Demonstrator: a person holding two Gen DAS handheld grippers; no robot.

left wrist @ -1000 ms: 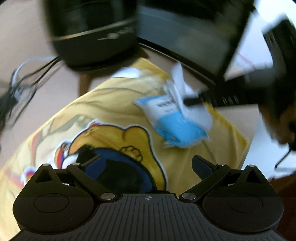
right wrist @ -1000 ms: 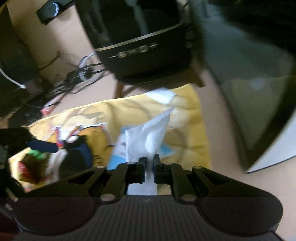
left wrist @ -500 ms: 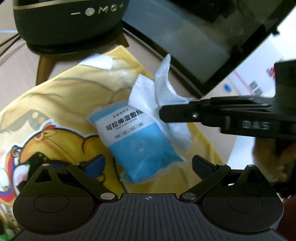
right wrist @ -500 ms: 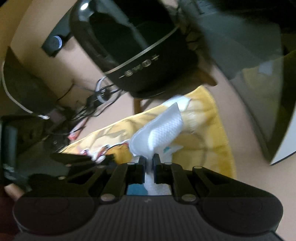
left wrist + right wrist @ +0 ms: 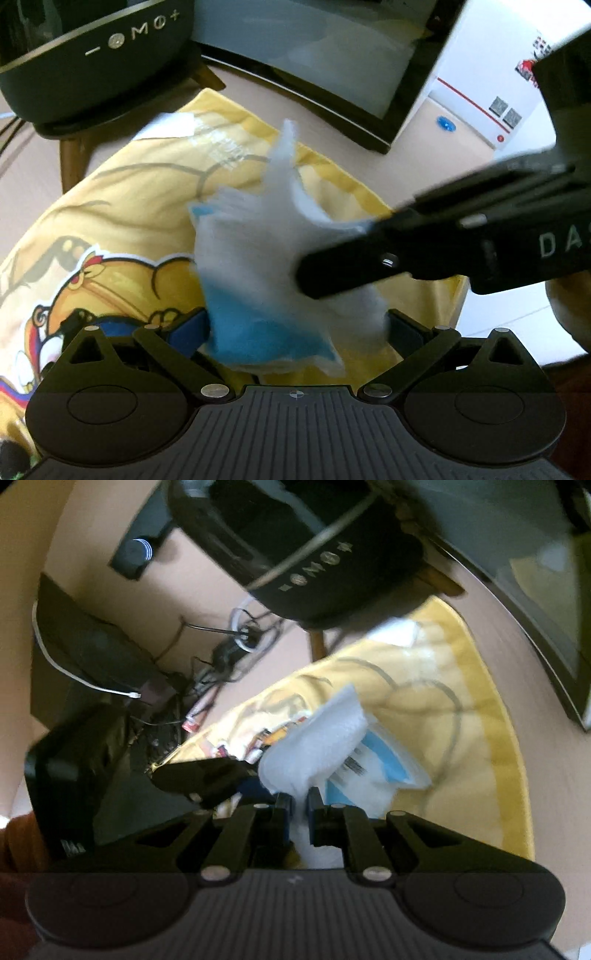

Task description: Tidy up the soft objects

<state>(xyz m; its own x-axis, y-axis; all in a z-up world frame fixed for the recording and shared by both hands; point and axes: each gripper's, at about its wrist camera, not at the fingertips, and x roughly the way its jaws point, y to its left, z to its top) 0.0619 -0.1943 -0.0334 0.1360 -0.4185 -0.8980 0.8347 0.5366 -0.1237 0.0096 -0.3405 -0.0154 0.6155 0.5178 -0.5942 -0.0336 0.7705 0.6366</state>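
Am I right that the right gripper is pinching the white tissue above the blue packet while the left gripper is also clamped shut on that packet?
Not quite: the left gripper is open, its fingers spread either side of the blue packet. The left wrist view shows this. The right gripper does pinch the white tissue.

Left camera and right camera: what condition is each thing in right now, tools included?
Left tool: open, fingers either side of the pack.
Right tool: shut on tissue.
Tissue: crumpled, pinched, draped over the pack.
Pack: blue, sealed as far as I can tell, lying on the cloth.
Cloth: yellow, spread flat.
Screen: dark.
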